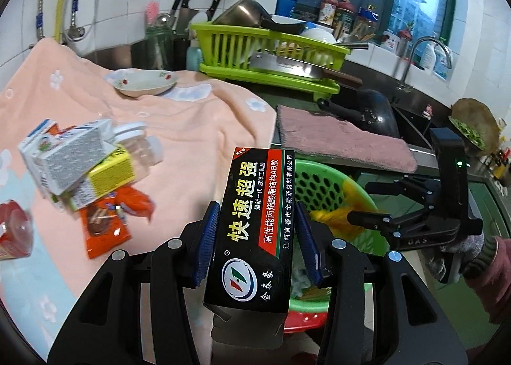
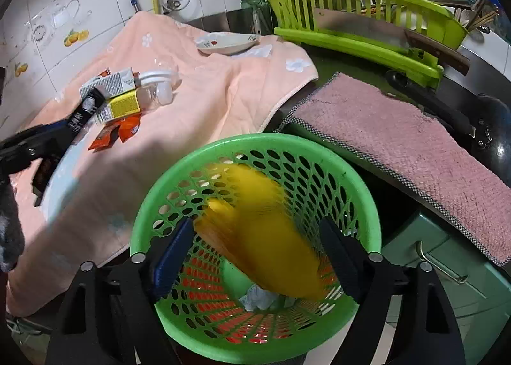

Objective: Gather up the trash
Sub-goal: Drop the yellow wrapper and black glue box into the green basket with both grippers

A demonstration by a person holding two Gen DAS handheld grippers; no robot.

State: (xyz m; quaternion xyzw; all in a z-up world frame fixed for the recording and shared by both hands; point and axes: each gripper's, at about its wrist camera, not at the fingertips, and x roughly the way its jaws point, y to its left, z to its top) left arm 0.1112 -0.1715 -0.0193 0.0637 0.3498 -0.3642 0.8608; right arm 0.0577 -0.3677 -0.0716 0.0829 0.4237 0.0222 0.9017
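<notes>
My left gripper (image 1: 257, 243) is shut on a black glue box (image 1: 258, 205), held upright beside the green perforated basket (image 1: 319, 186). In the right wrist view the same box (image 2: 83, 116) shows at the far left. My right gripper (image 2: 255, 256) stands open over the basket (image 2: 223, 144). A blurred yellow wrapper (image 2: 262, 231) lies loose inside it, between the blue pads (image 2: 172, 253) but not pressed by them. Crumpled paper (image 2: 258, 298) sits at the bottom. Cartons (image 1: 70, 160), a clear bottle (image 1: 140, 148) and an orange wrapper (image 1: 105, 221) lie piled on the peach towel (image 1: 191, 116).
A patterned bowl (image 1: 143, 82) rests at the towel's far side. A lime dish rack (image 1: 271, 49) with a cleaver (image 1: 287, 66) stands behind. A pink mat (image 1: 345, 138) lies on the counter beside a black wok (image 1: 373, 109) in the sink. A gloved hand (image 1: 463, 253) holds the right gripper.
</notes>
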